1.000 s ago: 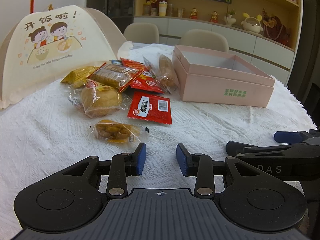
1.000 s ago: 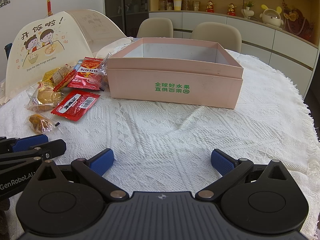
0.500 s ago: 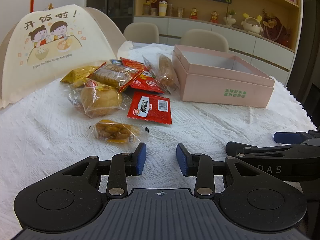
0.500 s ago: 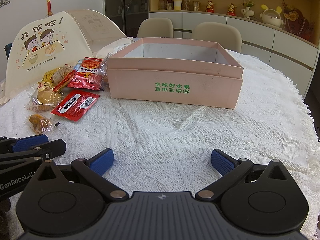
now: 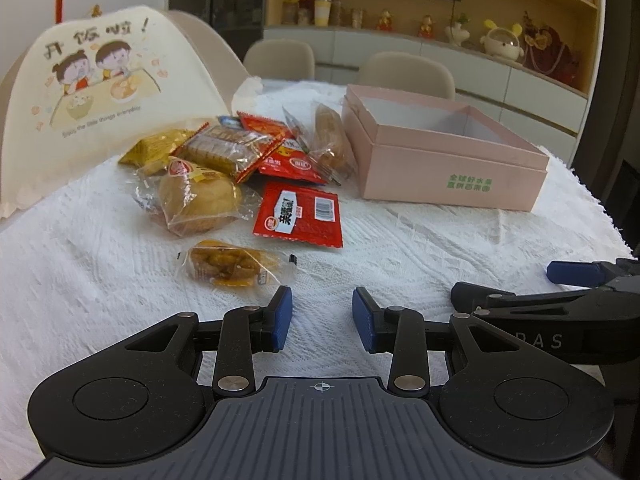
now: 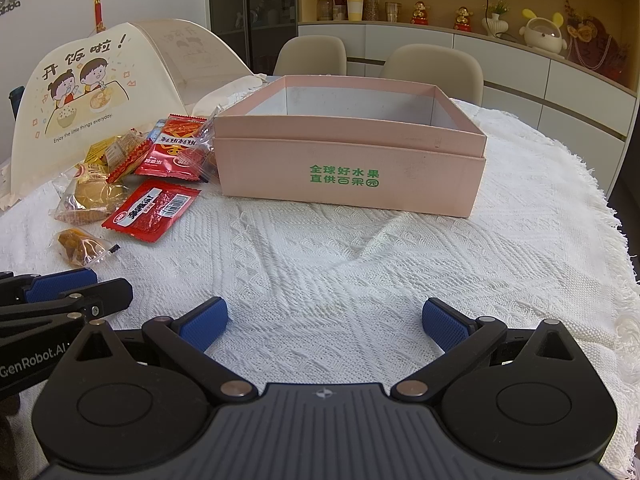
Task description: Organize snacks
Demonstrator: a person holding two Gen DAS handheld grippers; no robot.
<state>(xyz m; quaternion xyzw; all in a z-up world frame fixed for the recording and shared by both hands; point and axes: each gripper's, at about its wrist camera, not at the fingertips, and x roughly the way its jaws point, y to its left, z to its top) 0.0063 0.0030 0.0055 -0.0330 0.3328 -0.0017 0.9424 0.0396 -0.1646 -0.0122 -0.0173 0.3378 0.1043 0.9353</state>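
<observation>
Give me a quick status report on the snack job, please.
Left tool and right tool open, empty, above the tablecloth. Snacks piled left of pink box; none visible inside. Path clear.

- The pink box (image 5: 448, 168) hides its own floor from me behind its near wall.
- A blue-edged packet (image 5: 228, 121) in the centre-left pile lies mostly buried.
- Upper-right shelf figurines (image 6: 420, 14) are too small to identify.

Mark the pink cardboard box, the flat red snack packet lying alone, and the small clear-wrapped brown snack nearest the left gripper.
Pink cardboard box (image 6: 420, 184): right wrist view, front wall.
Flat red snack packet (image 5: 298, 216): left wrist view, label centre.
Small clear-wrapped brown snack (image 5: 230, 266): left wrist view, middle.
</observation>
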